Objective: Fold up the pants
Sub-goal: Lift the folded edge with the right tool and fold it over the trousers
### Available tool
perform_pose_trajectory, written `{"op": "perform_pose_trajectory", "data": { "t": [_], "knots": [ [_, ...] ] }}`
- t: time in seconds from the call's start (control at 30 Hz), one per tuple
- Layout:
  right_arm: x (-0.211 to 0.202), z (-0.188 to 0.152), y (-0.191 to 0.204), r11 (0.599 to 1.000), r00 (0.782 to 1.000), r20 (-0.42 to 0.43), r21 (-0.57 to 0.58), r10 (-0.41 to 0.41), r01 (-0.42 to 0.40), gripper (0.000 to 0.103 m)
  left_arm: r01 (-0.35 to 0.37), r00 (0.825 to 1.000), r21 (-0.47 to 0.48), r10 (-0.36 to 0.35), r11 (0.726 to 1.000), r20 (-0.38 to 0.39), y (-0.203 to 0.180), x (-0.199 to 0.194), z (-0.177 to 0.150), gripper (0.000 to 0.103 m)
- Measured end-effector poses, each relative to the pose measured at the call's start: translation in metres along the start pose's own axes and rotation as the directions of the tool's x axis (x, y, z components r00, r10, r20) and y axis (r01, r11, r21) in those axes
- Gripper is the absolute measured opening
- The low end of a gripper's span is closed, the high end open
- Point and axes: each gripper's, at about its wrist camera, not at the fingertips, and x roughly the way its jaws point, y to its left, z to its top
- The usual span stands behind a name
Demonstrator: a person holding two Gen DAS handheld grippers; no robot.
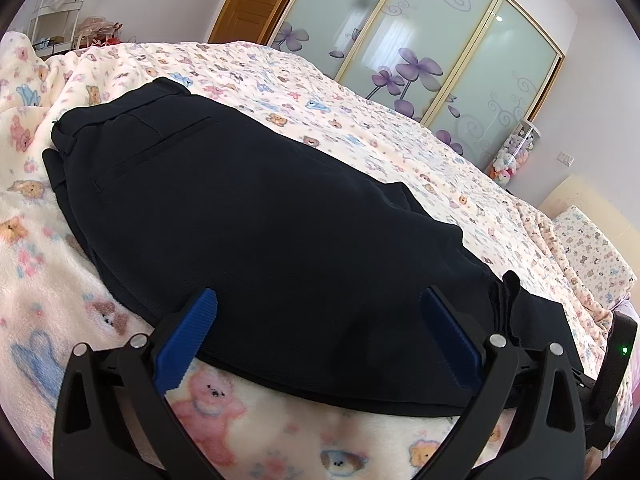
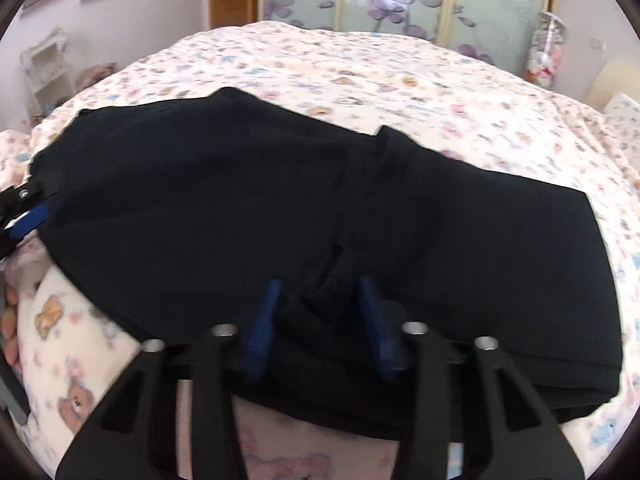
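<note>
Working outward from our right tongs, we see the blue pads set partway apart with a small ridge of dark cloth rising between them; whether they already pinch it we cannot tell, because that view is smeared. Our left tongs stand wide, both pads resting over the near edge of the pants, gripping nothing.

The pants lie flat on the bed, already doubled over, with the waistband and a back pocket toward ten o'clock in the left view and the squared leg ends toward three o'clock in the right view. We judge the step in hand to be taking hold of the near edge for another fold. To do it well, we should gather every layer at that edge, not just the top one, and close both tongs before lifting, so the cloth rises evenly and the edges meet squarely. We should also keep clear of the fleecy blanket beneath, which could easily get pinched along with the hem.

Farther out, a wardrobe with flowered sliding doors stands at twelve o'clock, a wooden door at eleven, a white shelf at ten, and a tube of plush toys at two. Nothing lies across the fold's path; the open bedding beyond the pants is free.
</note>
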Motion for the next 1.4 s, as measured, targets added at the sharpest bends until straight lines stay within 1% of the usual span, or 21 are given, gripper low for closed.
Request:
{"op": "perform_pose_trajectory", "data": {
  "t": [0.1, 0.23, 0.3, 0.37, 0.43, 0.47, 0.5, 0.57, 0.63, 0.67, 0.7, 0.77, 0.83, 0.87, 0.93, 1.0, 1.1, 1.2, 1.27, 1.33, 1.4],
  "knots": [
    [-0.005, -0.001, -0.016, 0.996, 0.999, 0.012, 0.081, 0.044, -0.044, 0.023, 0.011, 1.000, -0.007, -0.011, 1.000, 0.002, 0.000, -0.001, 0.000, 0.101],
    [-0.018, 0.007, -0.023, 0.981, 0.991, 0.077, 0.152, 0.113, -0.123, 0.021, 0.012, 1.000, -0.008, -0.012, 1.000, 0.002, 0.000, -0.001, 0.000, 0.101],
    [-0.031, 0.015, -0.024, 0.960, 0.971, 0.141, 0.179, 0.191, -0.215, 0.021, 0.012, 1.000, -0.008, -0.012, 1.000, 0.002, 0.000, -0.001, 0.000, 0.101],
    [-0.038, 0.025, -0.009, 0.944, 0.950, 0.165, 0.161, 0.263, -0.289, 0.021, 0.010, 1.000, -0.006, -0.010, 1.000, 0.001, 0.000, 0.000, 0.000, 0.101],
    [-0.032, 0.031, 0.015, 0.952, 0.951, 0.131, 0.094, 0.279, -0.292, 0.021, 0.008, 1.000, -0.005, -0.008, 1.000, 0.001, 0.000, 0.000, -0.001, 0.101],
    [-0.025, 0.031, 0.026, 0.960, 0.958, 0.100, 0.060, 0.267, -0.274, 0.021, 0.010, 1.000, -0.006, -0.010, 1.000, 0.001, 0.000, 0.000, -0.001, 0.101],
    [-0.008, 0.026, 0.042, 0.975, 0.974, 0.030, 0.007, 0.223, -0.224, 0.022, 0.012, 1.000, -0.008, -0.012, 1.000, 0.001, 0.001, 0.000, -0.001, 0.101],
    [0.014, 0.016, 0.051, 0.982, 0.981, -0.044, -0.013, 0.189, -0.190, 0.031, 0.019, 1.000, -0.011, -0.019, 1.000, 0.003, 0.001, -0.001, -0.001, 0.101],
    [0.009, 0.014, 0.051, 0.974, 0.974, -0.026, -0.010, 0.226, -0.226, 0.049, 0.023, 1.000, -0.014, -0.023, 1.000, 0.003, 0.002, -0.001, -0.001, 0.101],
    [0.006, 0.015, 0.050, 0.968, 0.968, -0.028, -0.002, 0.249, -0.249, 0.068, 0.025, 1.000, -0.015, -0.025, 1.000, 0.003, 0.002, 0.000, -0.001, 0.101],
    [0.001, 0.016, 0.050, 0.964, 0.964, -0.025, 0.014, 0.264, -0.264, 0.074, 0.025, 1.000, -0.015, -0.025, 1.000, 0.003, 0.002, 0.000, -0.001, 0.101],
    [-0.008, 0.016, 0.052, 0.957, 0.957, 0.008, 0.019, 0.288, -0.289, 0.074, 0.020, 1.000, -0.012, -0.020, 1.000, 0.002, 0.002, 0.000, -0.001, 0.101],
    [-0.015, 0.016, 0.052, 0.940, 0.939, 0.053, 0.034, 0.339, -0.341, 0.075, 0.020, 1.000, -0.011, -0.020, 1.000, 0.002, 0.002, 0.000, -0.001, 0.101],
    [-0.013, 0.014, 0.054, 0.935, 0.936, 0.041, 0.048, 0.350, -0.352, 0.078, 0.021, 1.000, -0.012, -0.021, 1.000, 0.002, 0.002, 0.000, -0.001, 0.101],
    [0.014, 0.010, 0.055, 0.926, 0.926, -0.068, 0.094, 0.372, -0.366, 0.080, 0.027, 1.000, -0.014, -0.027, 1.000, 0.003, 0.003, -0.001, 0.000, 0.101],
    [0.010, 0.009, 0.050, 0.913, 0.916, -0.041, 0.111, 0.400, -0.393, 0.080, 0.032, 0.999, -0.018, -0.032, 0.999, 0.004, 0.003, -0.001, 0.000, 0.101],
    [-0.010, 0.006, 0.027, 0.863, 0.882, 0.029, 0.191, 0.471, -0.467, 0.080, 0.069, 0.998, -0.045, -0.069, 0.997, 0.012, 0.009, -0.004, 0.001, 0.101],
    [-0.034, -0.005, -0.002, 0.826, 0.859, 0.078, 0.243, 0.506, -0.509, 0.083, 0.142, 0.990, -0.097, -0.142, 0.985, 0.008, 0.021, -0.010, 0.004, 0.101],
    [-0.052, -0.017, -0.025, 0.822, 0.857, 0.097, 0.249, 0.506, -0.513, 0.086, 0.186, 0.982, -0.162, -0.190, 0.969, -0.008, 0.032, -0.018, 0.008, 0.101],
    [-0.067, -0.027, -0.045, 0.832, 0.865, 0.111, 0.239, 0.490, -0.501, 0.087, 0.216, 0.974, -0.260, -0.228, 0.941, -0.015, 0.048, -0.029, 0.012, 0.101],
    [-0.078, -0.036, -0.064, 0.843, 0.875, 0.126, 0.233, 0.468, -0.485, 0.089, 0.267, 0.954, -0.390, -0.298, 0.881, -0.020, 0.071, -0.037, 0.012, 0.101]
  ]
}}
